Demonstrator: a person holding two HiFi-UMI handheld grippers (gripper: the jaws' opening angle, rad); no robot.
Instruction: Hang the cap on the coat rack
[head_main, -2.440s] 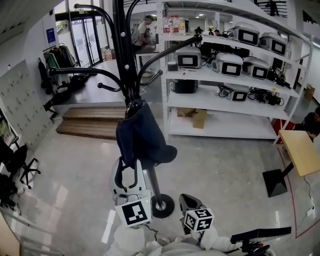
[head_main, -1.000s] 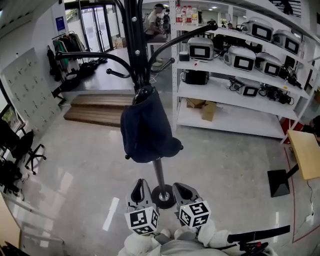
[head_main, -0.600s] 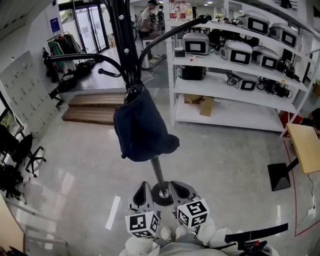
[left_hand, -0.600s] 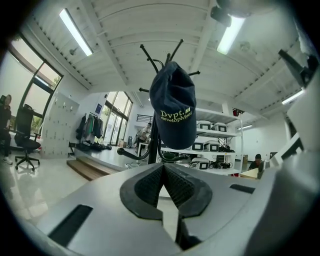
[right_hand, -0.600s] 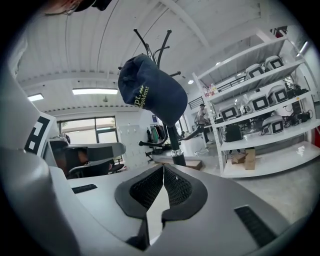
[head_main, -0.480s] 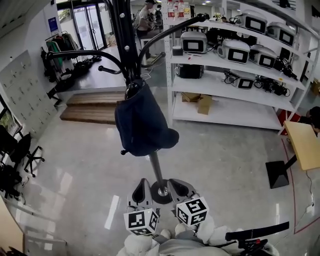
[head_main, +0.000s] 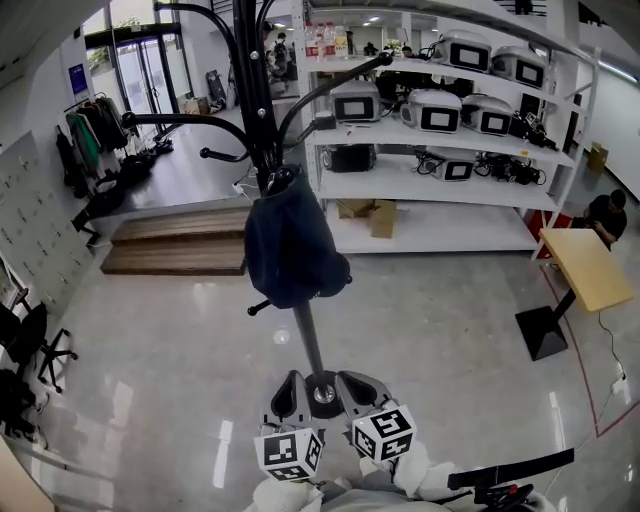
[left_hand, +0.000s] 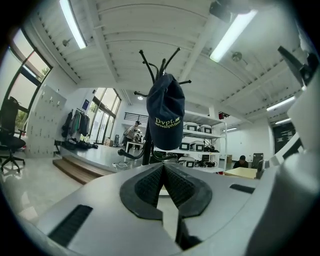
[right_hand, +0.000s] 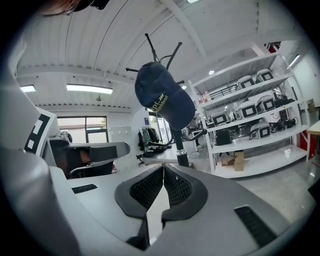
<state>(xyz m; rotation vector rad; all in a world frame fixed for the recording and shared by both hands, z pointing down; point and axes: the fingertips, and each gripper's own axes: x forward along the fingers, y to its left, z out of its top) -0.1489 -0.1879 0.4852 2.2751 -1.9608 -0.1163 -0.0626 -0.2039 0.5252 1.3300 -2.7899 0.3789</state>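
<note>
If adjusting the cap (head_main: 290, 250) hung on the coat rack (head_main: 306, 335), pinch likely stiffer brim, not soft, light crown; left tongs (left_hand: 163, 169), right tongs (right_hand: 163, 171) pressed together, empty.

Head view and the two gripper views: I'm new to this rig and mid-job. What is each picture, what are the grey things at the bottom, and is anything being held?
There is no robot arm here: a person holds a two-jaw gripper in each hand. The head view looks down from a camera on the person's head. The grey things at its bottom edge are the left gripper and the right gripper. Each gripper view comes from a camera riding on that gripper and looks along its own jaws. Both pairs of jaws are together with nothing between them, so nothing is held. The dark navy fabric cap hangs on the black metal coat rack, apart from both grippers. The glossy grey floor lies below, and white shelves with equipment stand behind.
</note>
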